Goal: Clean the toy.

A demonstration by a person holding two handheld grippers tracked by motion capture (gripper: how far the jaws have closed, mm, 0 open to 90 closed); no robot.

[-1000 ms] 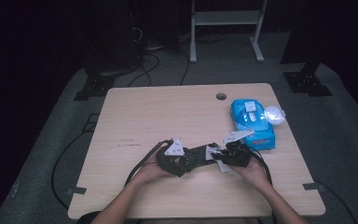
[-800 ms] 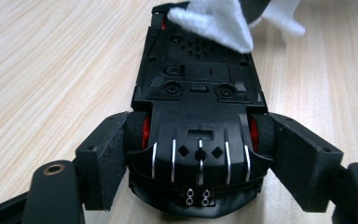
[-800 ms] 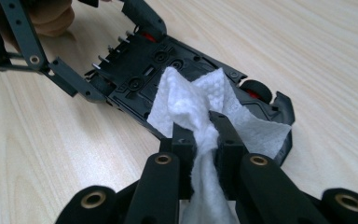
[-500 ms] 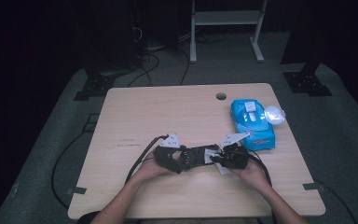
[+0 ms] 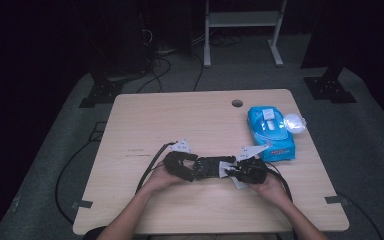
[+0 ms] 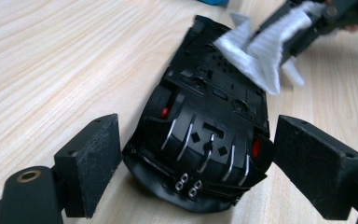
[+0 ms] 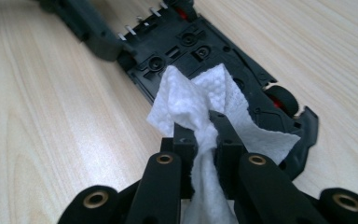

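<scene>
Right tongs (image 7: 204, 122) pinching tissue (image 7: 200, 95)

From above the near edge we look forward and down over the whole table (image 5: 145, 120). Both hand-held gripper cameras sit low and close, facing each other along the wood, and share the upturned black toy car (image 6: 205, 130) and the white wipe (image 7: 205, 105).

Dim room (table lit), soft focus
</scene>
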